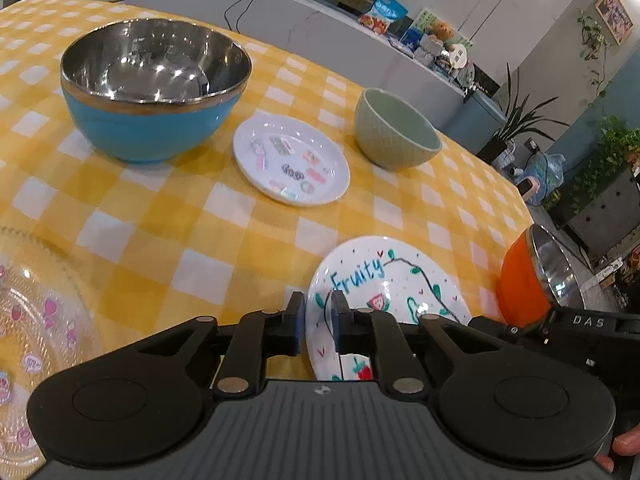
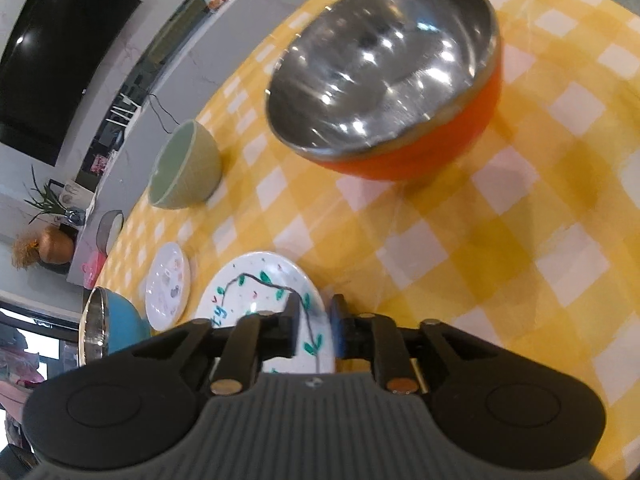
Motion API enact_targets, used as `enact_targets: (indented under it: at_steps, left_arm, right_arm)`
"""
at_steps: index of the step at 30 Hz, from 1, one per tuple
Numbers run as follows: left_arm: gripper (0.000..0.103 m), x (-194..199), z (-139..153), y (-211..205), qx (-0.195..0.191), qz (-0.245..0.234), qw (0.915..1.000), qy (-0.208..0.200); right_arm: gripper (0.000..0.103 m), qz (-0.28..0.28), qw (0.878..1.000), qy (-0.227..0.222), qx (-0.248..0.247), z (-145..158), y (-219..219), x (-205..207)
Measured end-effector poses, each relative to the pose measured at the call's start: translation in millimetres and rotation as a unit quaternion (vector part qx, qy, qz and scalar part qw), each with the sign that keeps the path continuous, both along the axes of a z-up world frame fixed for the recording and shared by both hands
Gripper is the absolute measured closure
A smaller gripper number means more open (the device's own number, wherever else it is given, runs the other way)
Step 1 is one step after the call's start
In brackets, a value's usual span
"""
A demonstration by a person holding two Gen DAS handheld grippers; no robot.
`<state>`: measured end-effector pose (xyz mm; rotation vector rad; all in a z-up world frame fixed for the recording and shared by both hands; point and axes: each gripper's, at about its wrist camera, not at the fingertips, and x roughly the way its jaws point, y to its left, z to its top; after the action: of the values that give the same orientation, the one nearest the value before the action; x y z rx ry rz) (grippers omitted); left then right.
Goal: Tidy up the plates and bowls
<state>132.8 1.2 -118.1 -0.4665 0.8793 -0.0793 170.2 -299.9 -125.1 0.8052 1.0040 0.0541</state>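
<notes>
Left wrist view: my left gripper point(image 1: 316, 328) has its two pads closed onto the near-left rim of the Fruity plate point(image 1: 396, 280), one pad above the lip, one below. The right gripper point(image 2: 316, 330) is pinched on the opposite rim of the same plate point(image 2: 260, 280), so both tongs are clamped on it. The plate sits at the near edge of the checked tablecloth point(image 1: 192, 240), just beside the orange bowl point(image 2: 384, 80). Further off: sticker plate point(image 1: 292, 160), green bowl point(image 1: 396, 130), blue bowl point(image 1: 154, 88), and a clear glass plate point(image 1: 36, 320) at far left.

Handling judgement: glazed ceramic, so stiff, slick and chippable (a rim pinch gives little contact). I would keep it level, since tilting could let it slide out. The steel-lined bowls look light but are wide; take them by the rim wall.
</notes>
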Motion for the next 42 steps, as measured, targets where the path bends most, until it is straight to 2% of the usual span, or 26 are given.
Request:
enact_targets:
  at_steps: [7,9,11,19,25,31,42]
  left_arm:
    - [0.084,3.2,-2.4,-1.9,0.011,-0.007,0.9999,-0.009]
    - [0.087,1.9,-1.7,-5.4,0.025,-0.011,0.9995,-0.015]
    - [0.088,0.5,-1.3,-6.1,0.029,-0.01,0.9994,-0.018]
    - [0.092,-10.2,15.7,4.4,0.033,0.0,0.9989,-0.033]
    - [0.092,-28.1,27.5,23.5,0.022,0.03,0.9985,-0.039]
    - [0.092,-56.4,45.0,53.8,0.017,0.068,0.9964,-0.048]
    - [0.092,-107.2,56.5,122.8,0.028,0.16,0.9866,-0.013]
  right_arm:
    - [0.084,0.009,1.0,-0.011,-0.021,0.3,4.4,10.6]
    - [0.091,0.015,0.999,-0.009,-0.029,0.9,7.1,10.4]
    - [0.093,0.019,0.999,-0.008,-0.041,1.3,9.3,10.5]
    - [0.099,0.02,1.0,-0.01,-0.014,5.2,6.4,4.5]
    - [0.099,0.043,0.999,-0.009,0.004,7.0,18.8,-0.8]
    - [0.099,0.073,0.996,-0.025,0.044,12.6,39.4,-10.1]
    - [0.099,0.146,0.985,-0.066,0.069,21.6,126.6,-37.9]
